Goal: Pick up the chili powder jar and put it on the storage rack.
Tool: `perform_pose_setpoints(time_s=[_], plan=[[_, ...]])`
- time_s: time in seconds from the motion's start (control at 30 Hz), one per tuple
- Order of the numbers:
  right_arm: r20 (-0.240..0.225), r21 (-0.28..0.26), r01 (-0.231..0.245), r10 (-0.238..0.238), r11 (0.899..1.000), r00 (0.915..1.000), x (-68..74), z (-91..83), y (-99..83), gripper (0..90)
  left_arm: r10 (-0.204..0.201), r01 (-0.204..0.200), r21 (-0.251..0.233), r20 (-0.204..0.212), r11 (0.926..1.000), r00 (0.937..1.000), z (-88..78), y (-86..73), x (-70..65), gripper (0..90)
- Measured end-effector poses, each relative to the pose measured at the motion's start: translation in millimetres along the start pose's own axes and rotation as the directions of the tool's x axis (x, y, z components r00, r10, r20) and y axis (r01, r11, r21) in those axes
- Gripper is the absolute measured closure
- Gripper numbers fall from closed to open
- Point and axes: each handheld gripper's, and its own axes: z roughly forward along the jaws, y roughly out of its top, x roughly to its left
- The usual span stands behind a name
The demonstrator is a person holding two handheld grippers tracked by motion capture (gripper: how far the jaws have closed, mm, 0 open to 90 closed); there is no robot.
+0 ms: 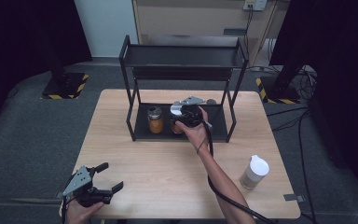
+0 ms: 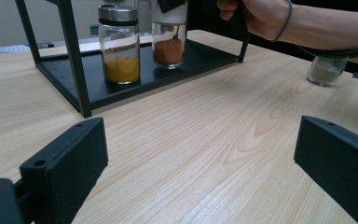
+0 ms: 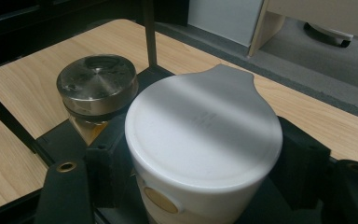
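Pale wood bench (image 1: pixel 135 154), black two-tier rack (image 1: pixel 142 60) at its far side: the right gripper (image 1: pixel 182 114) has its fingers (image 3: pixel 105 163) closed around a white-lidded jar of orange powder (image 2: pixel 168 39) on the rack's lower shelf, just beside a steel-capped jar of yellow powder (image 1: pixel 155 120). The left gripper (image 1: pixel 108 178) (fingers spread wide, holding nothing) hovers at the near left edge. Another white-lidded jar (image 1: pixel 255 171) stands near right.

Plenty of bare bench (image 1: pixel 158 163) in front of the rack (image 1: pixel 182 88), wide open between the left hand-held gripper (image 1: pixel 106 176) and the white-lidded jar (image 1: pixel 254 172) at the right. The rack's lower shelf is tight: the yellow spice jar (image 1: pixel 155 120) sits just beside the orange one (image 2: pixel 168 42), with the front posts and top shelf boxing things in.
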Motion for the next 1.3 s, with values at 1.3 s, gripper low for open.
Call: perform_pose_setpoints(time_s=[1.3], plan=[[-0.006,-0.022,-0.027,0.027,0.999,0.9996,-4.3,-11.6,2.3,6.7,0.009,-0.009,0.007,0.004,0.9999,0.9999,1.0,1.1,-0.7,1.9]])
